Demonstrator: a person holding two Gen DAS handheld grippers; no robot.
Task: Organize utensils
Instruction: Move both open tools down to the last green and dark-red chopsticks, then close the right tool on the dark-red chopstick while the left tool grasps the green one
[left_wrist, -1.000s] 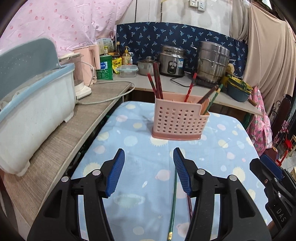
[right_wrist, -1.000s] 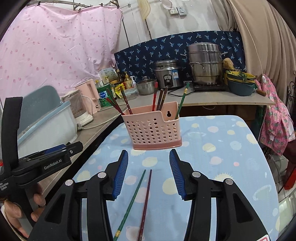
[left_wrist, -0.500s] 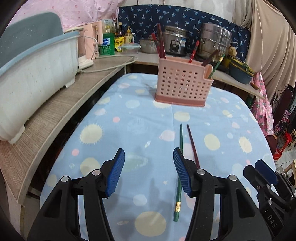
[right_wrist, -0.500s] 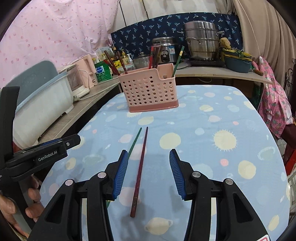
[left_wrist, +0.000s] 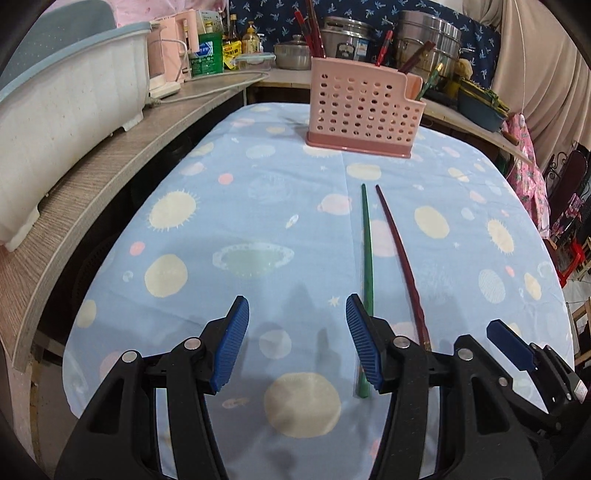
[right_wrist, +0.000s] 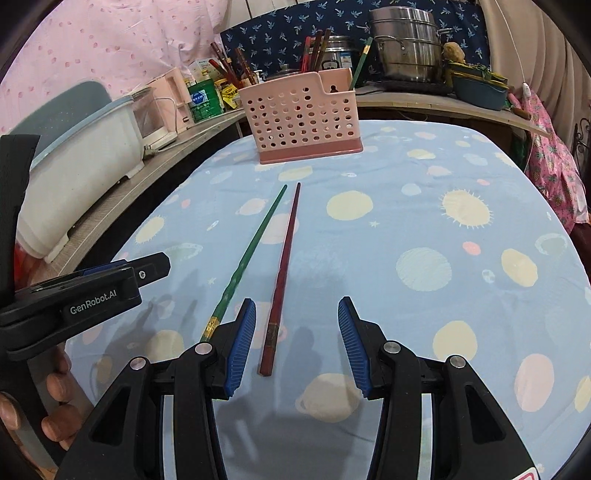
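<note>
Two chopsticks lie loose on the blue planet-print cloth (right_wrist: 424, 221), and both tongs hang over their near ends with jaws spread wide and nothing held. In the right wrist view the right tongs (right_wrist: 296, 343) frame the butt of the red chopstick (right_wrist: 283, 273), centre-low in the picture, while the green chopstick (right_wrist: 247, 258) runs just left of it and disappears under the left blue pad (right_wrist: 242, 343). In the left wrist view the left tongs (left_wrist: 296, 347) sit lower centre, with the green stick (left_wrist: 366, 258) passing beneath the right-hand pad, not between the two.

To my eye the step is a pickup. The right tongs look best placed for the red one: drop straight down, pads on either side of the thick end, and close squarely so it doesn't roll or scissor against its neighbour. The sticks nearly touch at their far tips, so lift cleanly before swinging.

Both are long, slim and tapered; the green has a gold band near its butt, and the red a dull band too. The pink basket (right_wrist: 303, 118), upper centre, already holds several chopsticks upright.
</note>
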